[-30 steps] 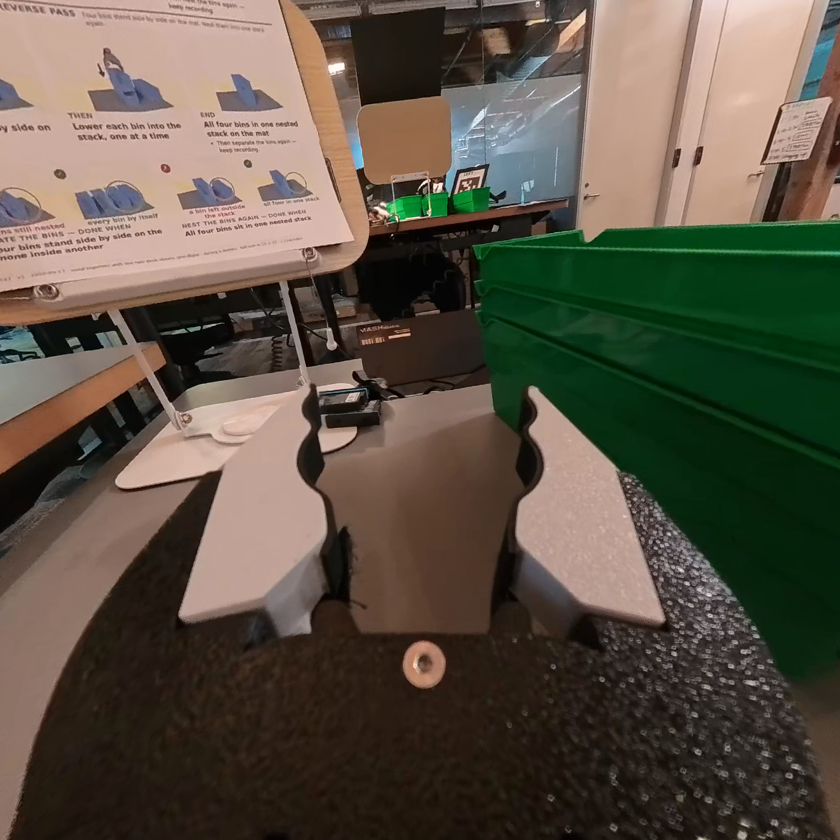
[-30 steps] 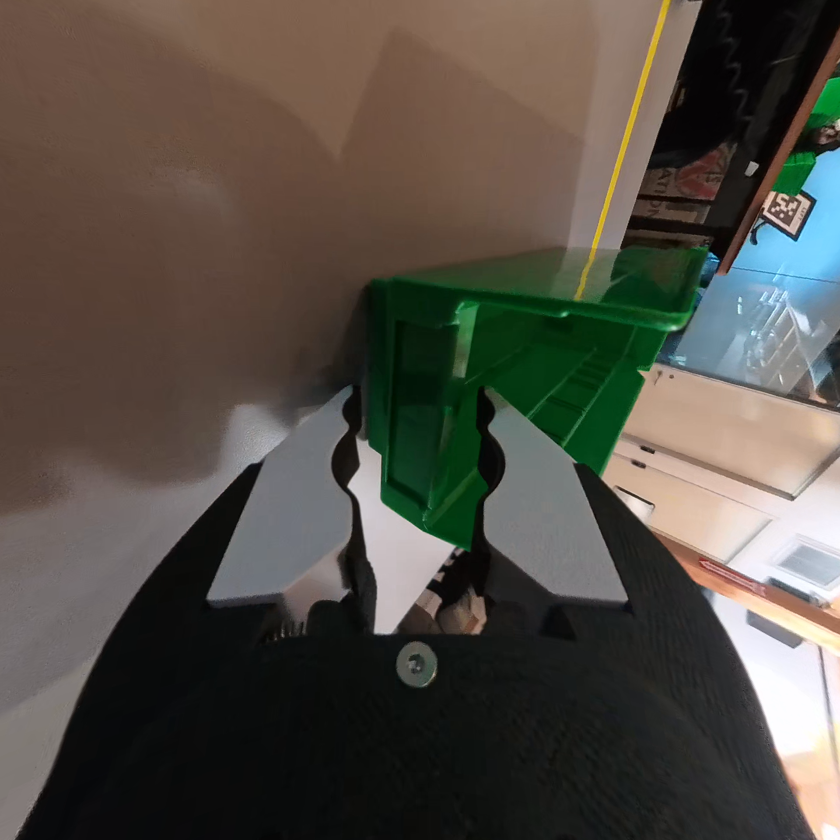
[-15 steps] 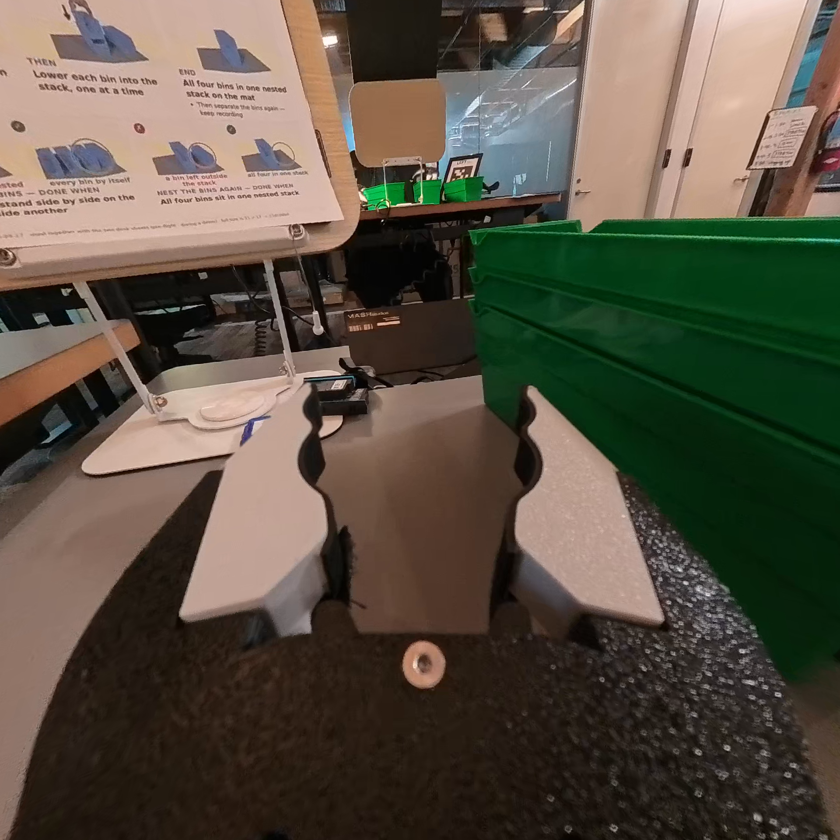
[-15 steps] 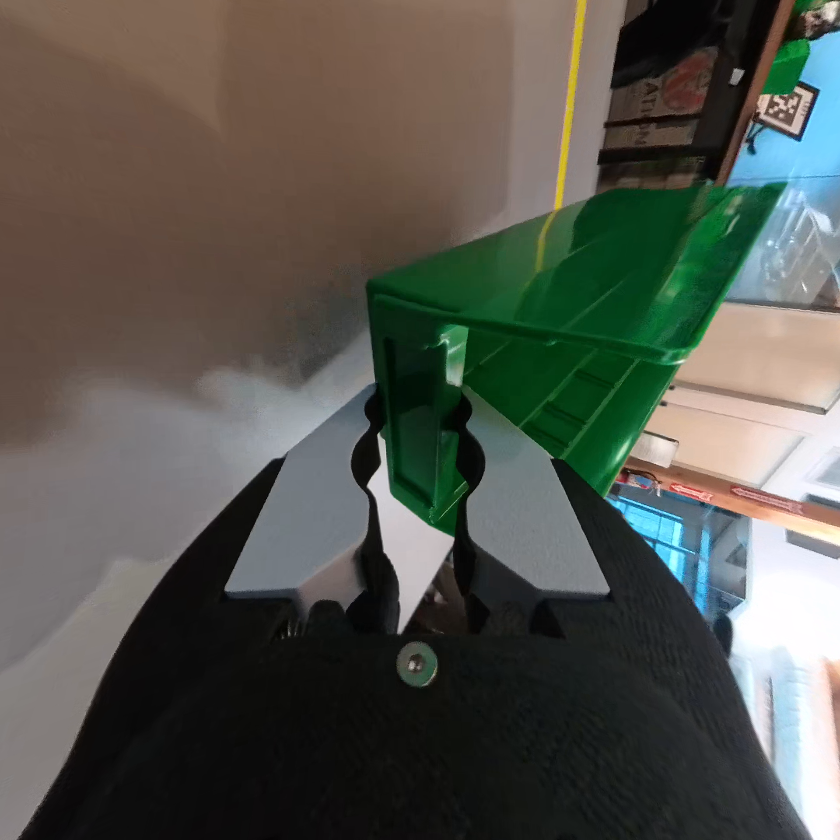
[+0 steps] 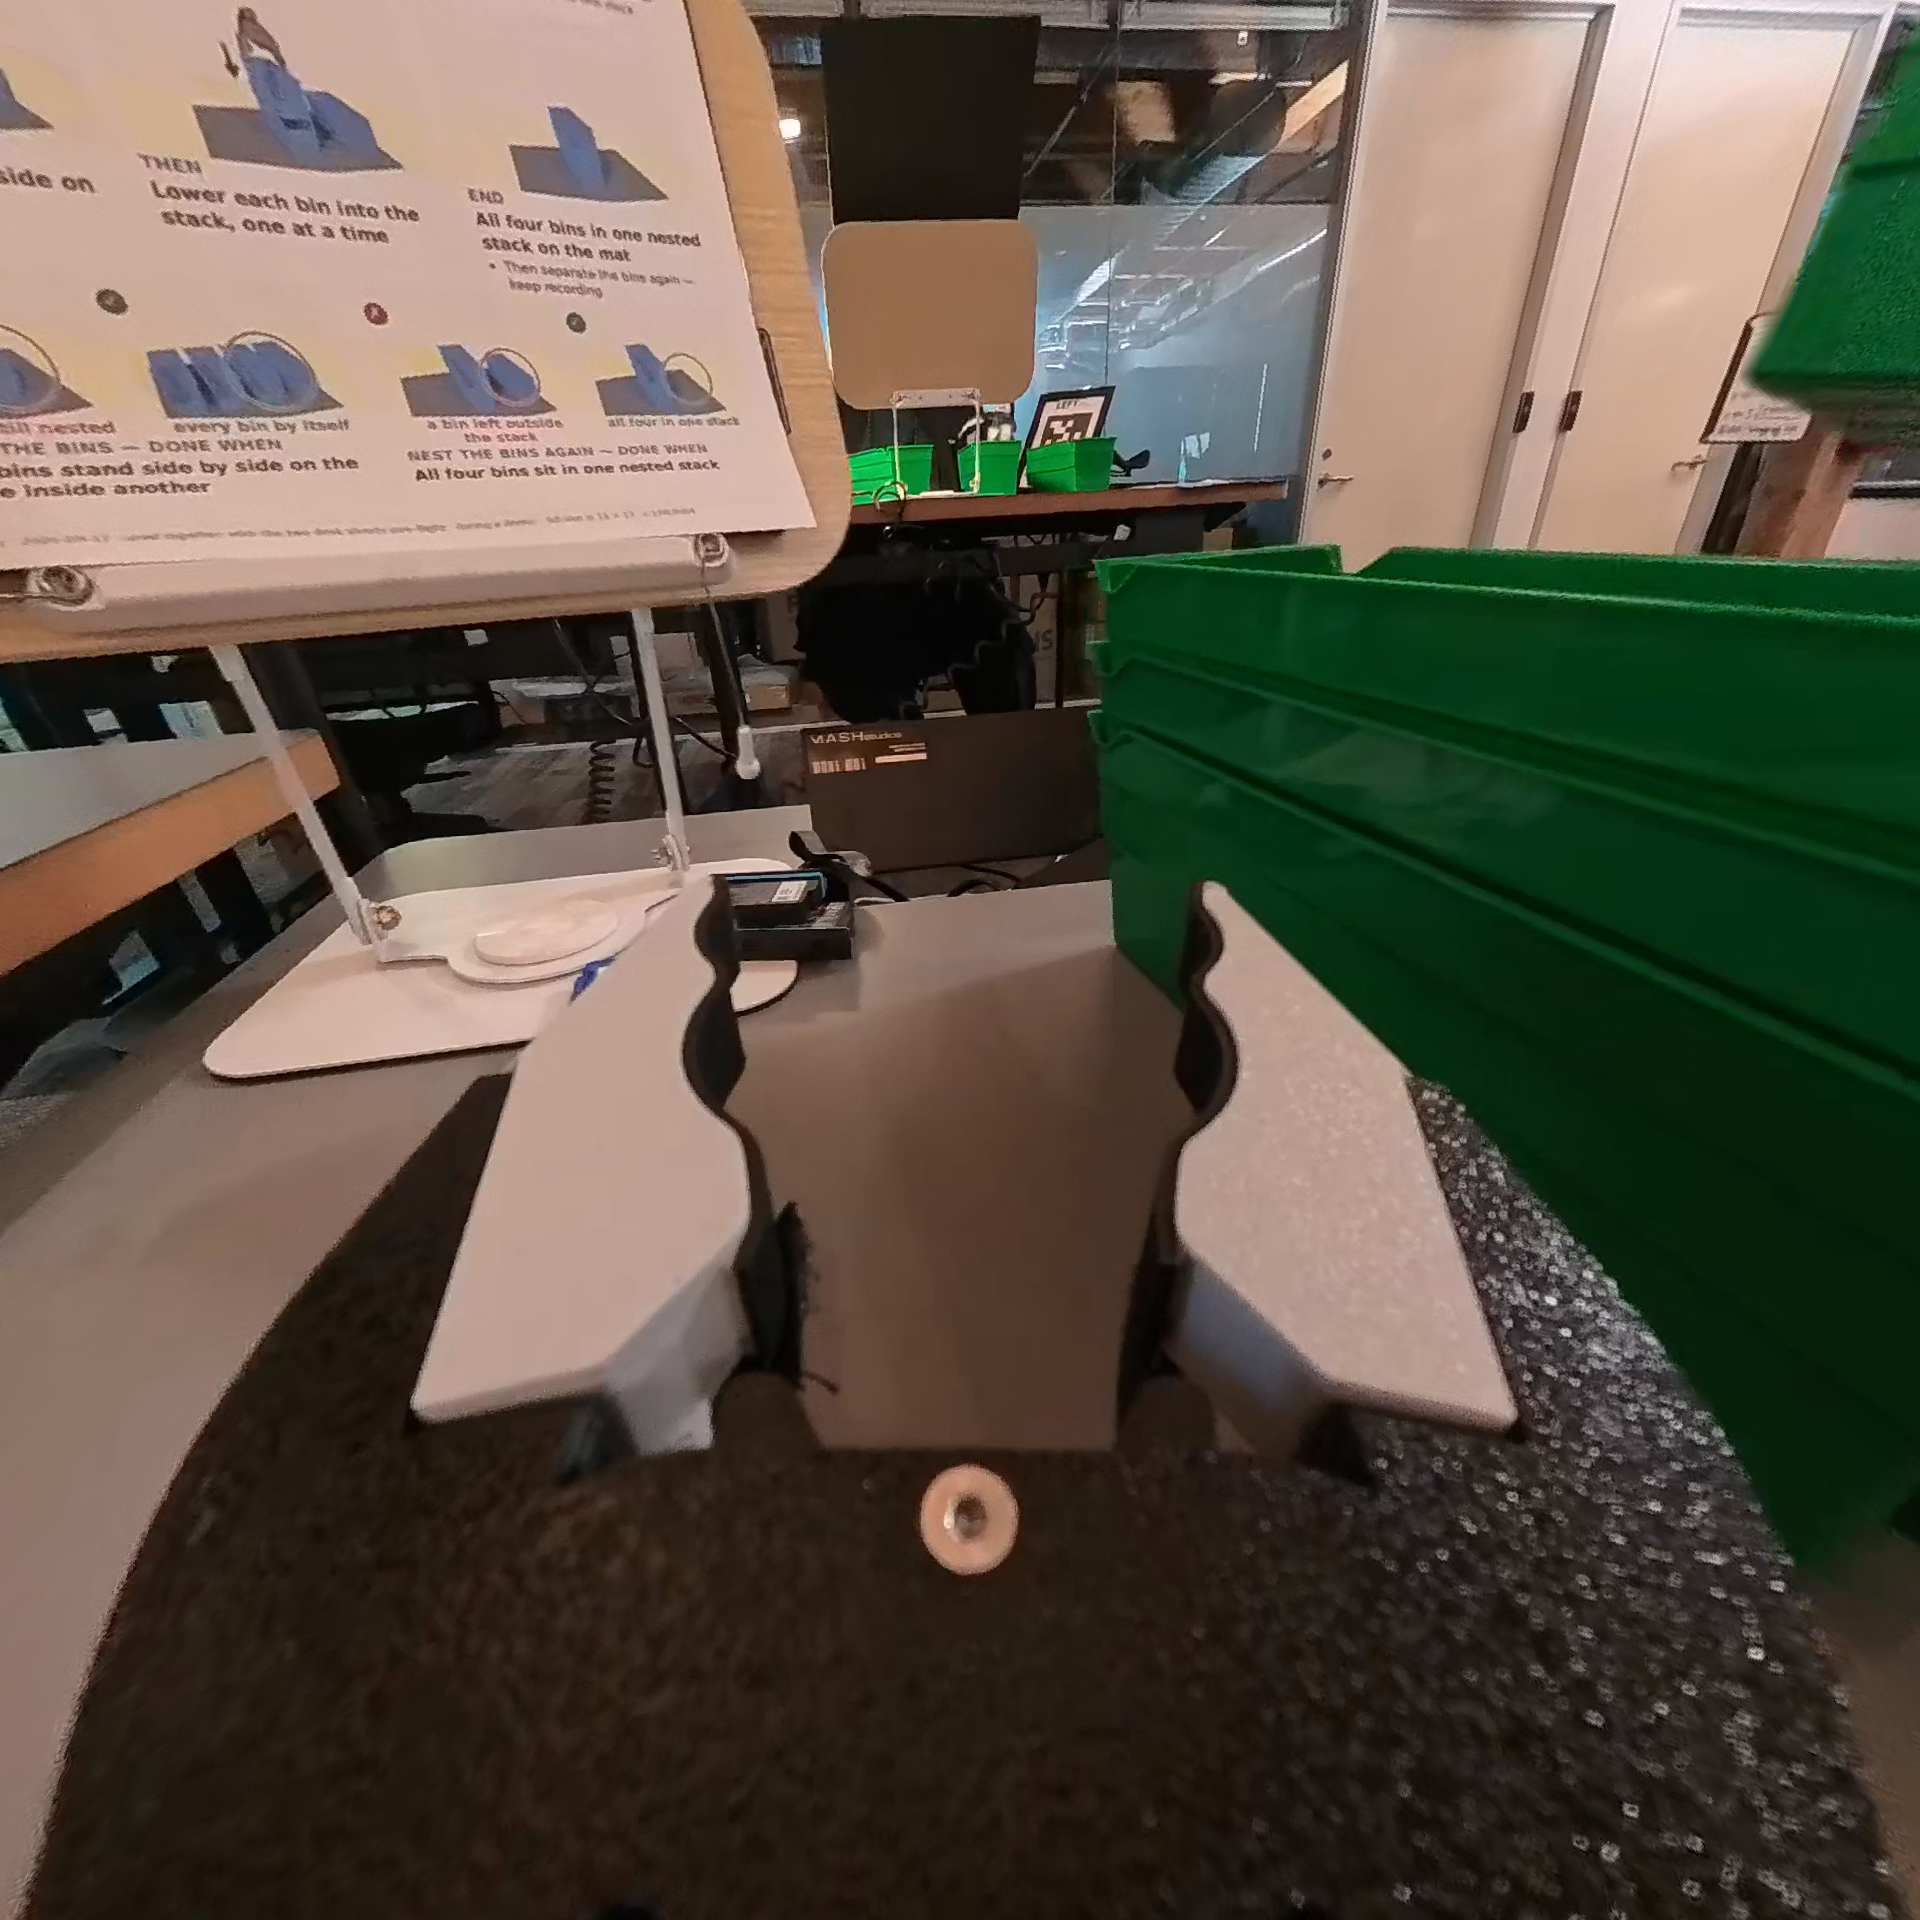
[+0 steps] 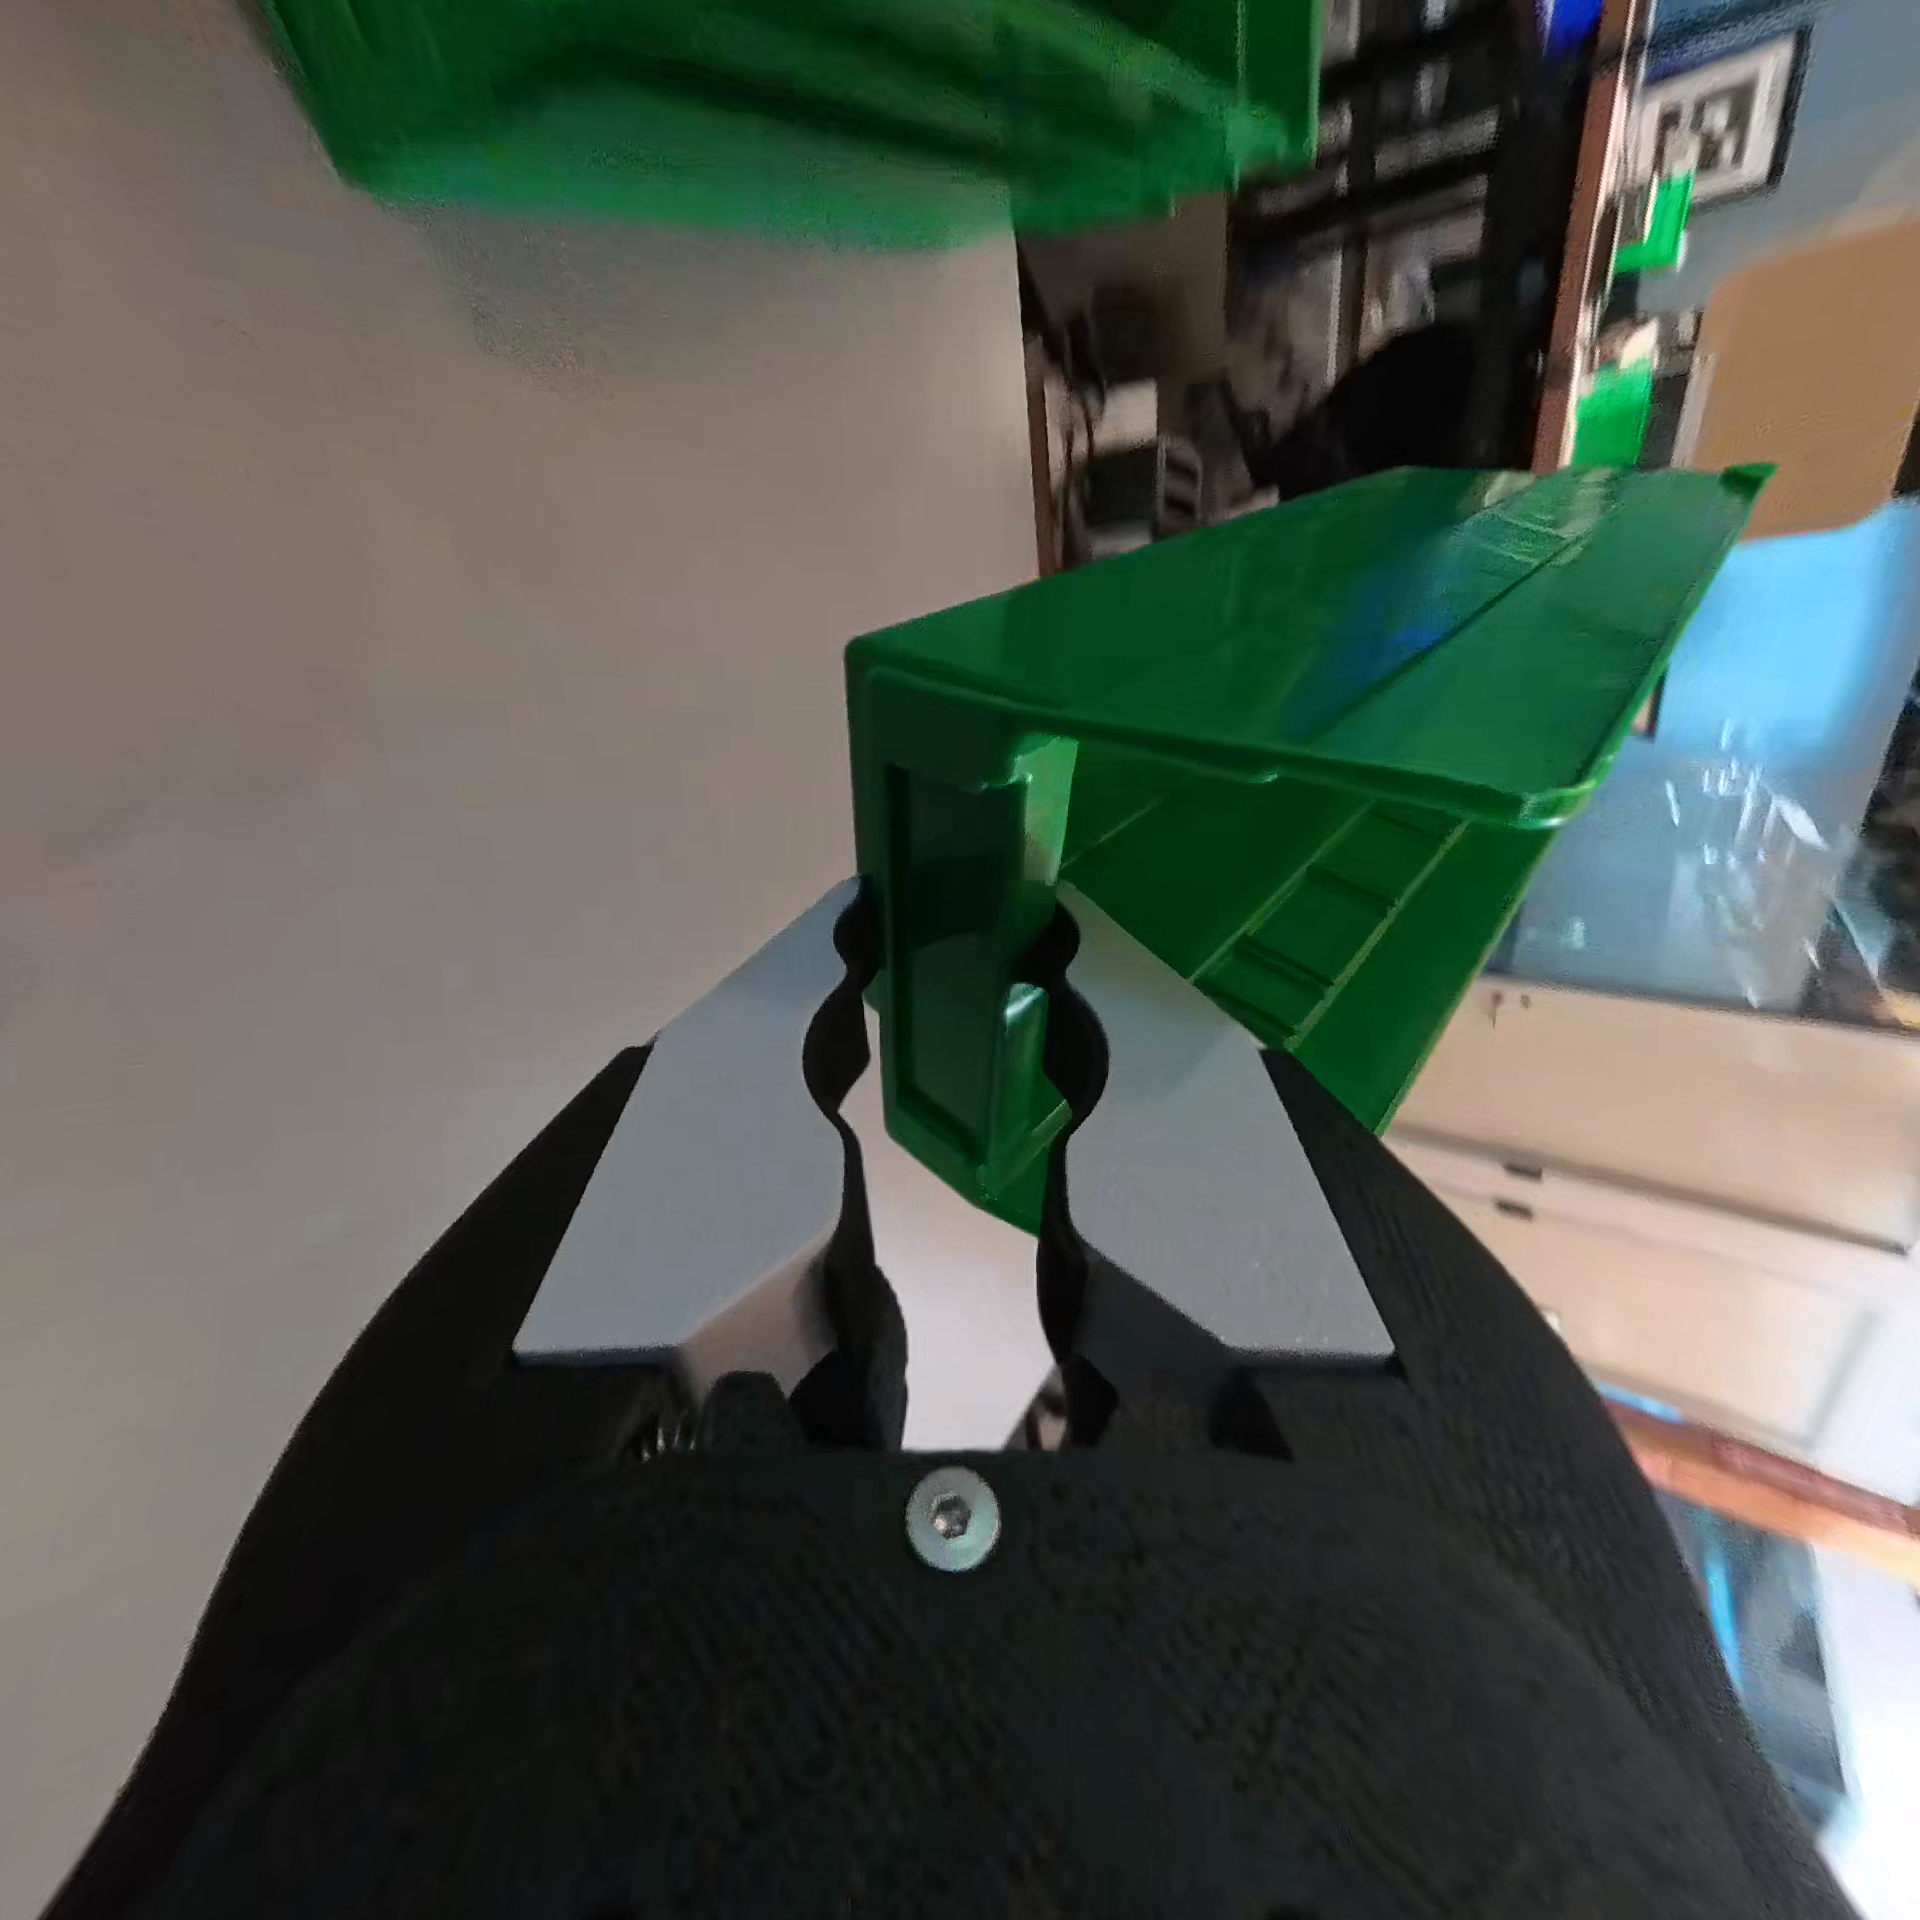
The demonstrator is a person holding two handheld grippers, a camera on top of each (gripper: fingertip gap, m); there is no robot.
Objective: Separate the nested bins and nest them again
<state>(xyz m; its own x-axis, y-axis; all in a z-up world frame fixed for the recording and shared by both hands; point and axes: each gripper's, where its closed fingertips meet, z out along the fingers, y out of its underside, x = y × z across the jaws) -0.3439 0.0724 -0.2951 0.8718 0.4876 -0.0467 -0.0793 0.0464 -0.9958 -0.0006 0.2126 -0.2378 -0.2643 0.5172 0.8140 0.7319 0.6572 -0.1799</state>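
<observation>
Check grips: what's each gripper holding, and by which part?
Right gripper is shut on a green bin, pinching its end wall near a corner. Left gripper is open, holding nothing, beside the bin stack.

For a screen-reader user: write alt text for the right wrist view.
The right gripper is clamped on the end wall of a green bin, holding it in the air and turned on its side. A blurred stack of green bins fills the top of the view against a pale grey table, with a cluttered room beyond.
</observation>
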